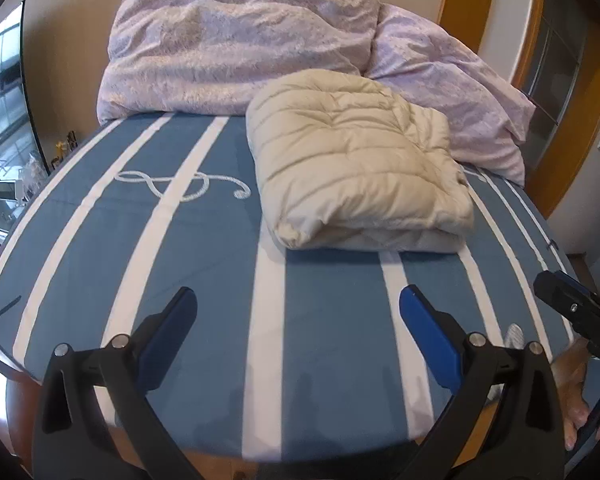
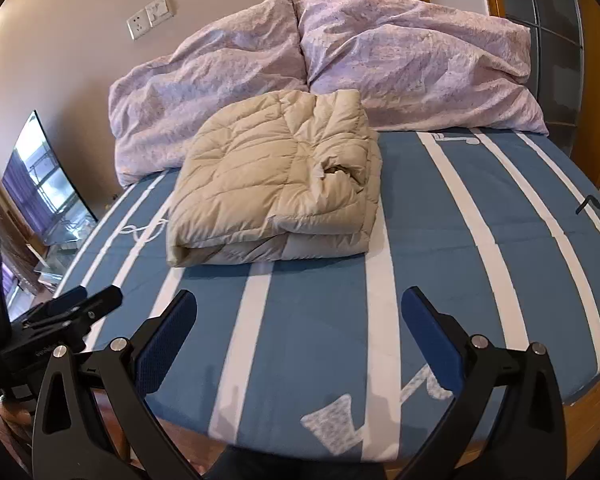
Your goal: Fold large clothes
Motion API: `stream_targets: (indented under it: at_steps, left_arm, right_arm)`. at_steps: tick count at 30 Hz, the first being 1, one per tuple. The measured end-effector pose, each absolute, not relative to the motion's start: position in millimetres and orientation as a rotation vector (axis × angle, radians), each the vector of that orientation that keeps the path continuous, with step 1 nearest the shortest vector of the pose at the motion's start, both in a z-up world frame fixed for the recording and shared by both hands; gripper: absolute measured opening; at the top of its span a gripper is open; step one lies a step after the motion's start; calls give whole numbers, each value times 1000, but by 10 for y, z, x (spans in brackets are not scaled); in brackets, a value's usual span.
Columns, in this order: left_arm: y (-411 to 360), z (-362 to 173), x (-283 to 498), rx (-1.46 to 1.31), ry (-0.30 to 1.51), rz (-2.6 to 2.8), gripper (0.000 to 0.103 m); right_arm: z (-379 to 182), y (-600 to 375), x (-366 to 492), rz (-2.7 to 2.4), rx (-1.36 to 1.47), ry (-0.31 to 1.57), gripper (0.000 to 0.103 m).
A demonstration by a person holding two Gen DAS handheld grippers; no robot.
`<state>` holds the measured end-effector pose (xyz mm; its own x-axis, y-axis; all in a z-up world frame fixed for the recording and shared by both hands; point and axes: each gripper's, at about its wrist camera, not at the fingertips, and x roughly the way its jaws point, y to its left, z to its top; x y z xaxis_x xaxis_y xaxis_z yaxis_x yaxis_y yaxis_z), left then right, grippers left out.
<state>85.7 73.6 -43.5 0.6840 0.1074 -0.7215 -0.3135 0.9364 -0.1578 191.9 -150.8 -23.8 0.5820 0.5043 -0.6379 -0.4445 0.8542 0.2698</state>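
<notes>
Now both grippers [image 1: 298, 308] [image 2: 300, 310] wide apart, empty.

The bed [image 2: 320, 320] wears a blue sheet [image 1: 204, 264] crossed lengthwise by white stripes, with white musical signs printed on it — a treble clef on the left side, notes near the foot and by the head. A folded beige quilted jacket [image 2: 276, 184] lies directly on the sheet, towards the head of the bed, its folded edge facing the foot. Behind it, two rumpled lilac pillows [image 2: 416, 68] rest side by side at the head — the jacket's far edge touches them. A wooden frame [image 2: 596, 404] shows beneath the mattress edge.
</notes>
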Motion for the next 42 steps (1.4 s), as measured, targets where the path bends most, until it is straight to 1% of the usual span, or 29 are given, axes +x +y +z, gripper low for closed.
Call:
stream_targets:
  at_steps: [7,15,42]
  left_arm:
    - [619,-222,659,-275,766,205,101]
    - [528,-81,537,-264,760,189,101]
    - [541,-82,590,-319,781,153,101]
  right_arm:
    - [-39,-1556,1713,586,82,756,102]
    - [45,-1593,1612,605,90,750,102]
    - [42,-1602,1615,604,113,767,102]
